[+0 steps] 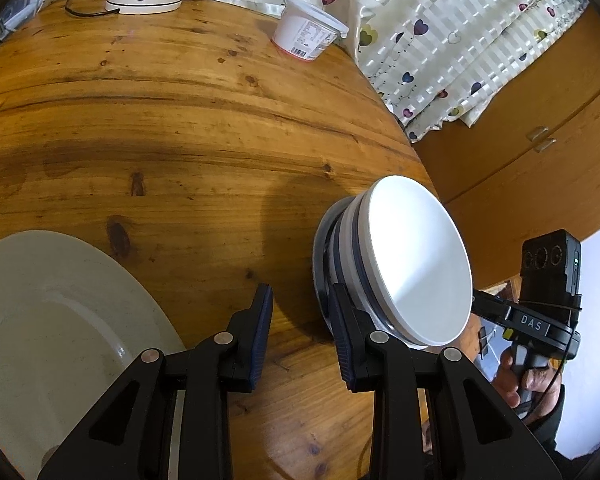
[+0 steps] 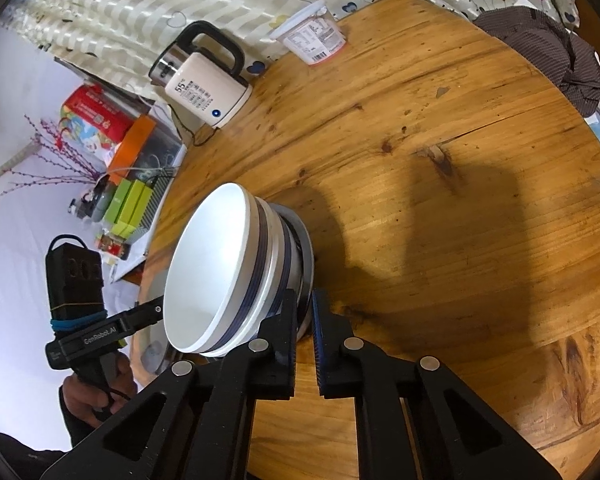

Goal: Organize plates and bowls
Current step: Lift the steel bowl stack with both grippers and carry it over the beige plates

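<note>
Ceramic bowls (image 2: 228,276), stacked, are held tilted above the wooden table (image 2: 440,200), pinched at the lower rim by the right gripper (image 2: 303,336). Glazed, brittle and slippery, they are best taken by the rim; the left gripper (image 1: 302,334) is seen spread open beside them, near a plate (image 1: 60,340).

Two stacked bowls (image 1: 400,264), one white plate (image 1: 60,328), one kettle (image 2: 208,88), one tub (image 1: 308,32), two tools (image 1: 300,336).
</note>
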The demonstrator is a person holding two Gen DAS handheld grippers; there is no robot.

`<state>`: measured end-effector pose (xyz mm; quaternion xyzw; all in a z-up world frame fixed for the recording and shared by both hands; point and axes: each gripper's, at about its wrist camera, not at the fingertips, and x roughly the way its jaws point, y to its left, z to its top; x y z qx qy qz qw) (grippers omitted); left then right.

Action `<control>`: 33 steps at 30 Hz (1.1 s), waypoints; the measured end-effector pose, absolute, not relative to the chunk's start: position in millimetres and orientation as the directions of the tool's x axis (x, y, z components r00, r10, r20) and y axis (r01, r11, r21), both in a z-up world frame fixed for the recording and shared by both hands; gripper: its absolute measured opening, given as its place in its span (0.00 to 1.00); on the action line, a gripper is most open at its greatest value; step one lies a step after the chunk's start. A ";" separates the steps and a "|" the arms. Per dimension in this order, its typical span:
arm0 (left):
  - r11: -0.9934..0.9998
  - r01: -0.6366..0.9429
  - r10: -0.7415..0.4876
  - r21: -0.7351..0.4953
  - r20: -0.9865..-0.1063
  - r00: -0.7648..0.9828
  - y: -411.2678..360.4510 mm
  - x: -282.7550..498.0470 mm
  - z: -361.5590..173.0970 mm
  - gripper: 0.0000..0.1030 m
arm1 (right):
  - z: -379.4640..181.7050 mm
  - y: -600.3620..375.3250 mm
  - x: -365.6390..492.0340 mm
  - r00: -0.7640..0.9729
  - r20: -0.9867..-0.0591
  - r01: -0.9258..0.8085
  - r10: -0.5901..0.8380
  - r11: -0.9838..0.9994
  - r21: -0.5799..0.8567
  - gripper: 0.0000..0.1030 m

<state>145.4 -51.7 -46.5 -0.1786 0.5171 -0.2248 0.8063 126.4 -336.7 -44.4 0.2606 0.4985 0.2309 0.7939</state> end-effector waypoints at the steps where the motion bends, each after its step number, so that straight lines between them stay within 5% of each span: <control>1: 0.834 0.181 -0.549 -0.521 -0.752 0.364 -51.9 145.6 -46.6 0.29 | -44.4 -337.0 126.5 0.397 -0.669 -0.107 0.629 0.755 0.647 0.08; 12: 0.777 0.217 -0.628 -0.591 -0.701 0.338 -53.2 147.8 -48.1 0.06 | -45.7 -340.5 127.9 0.401 -0.653 -0.108 0.642 0.741 0.662 0.07; 33: 0.738 0.212 -0.672 -0.641 -0.668 0.320 -51.4 152.0 -53.7 0.06 | -43.2 -344.7 126.5 0.421 -0.650 -0.098 0.633 0.744 0.661 0.07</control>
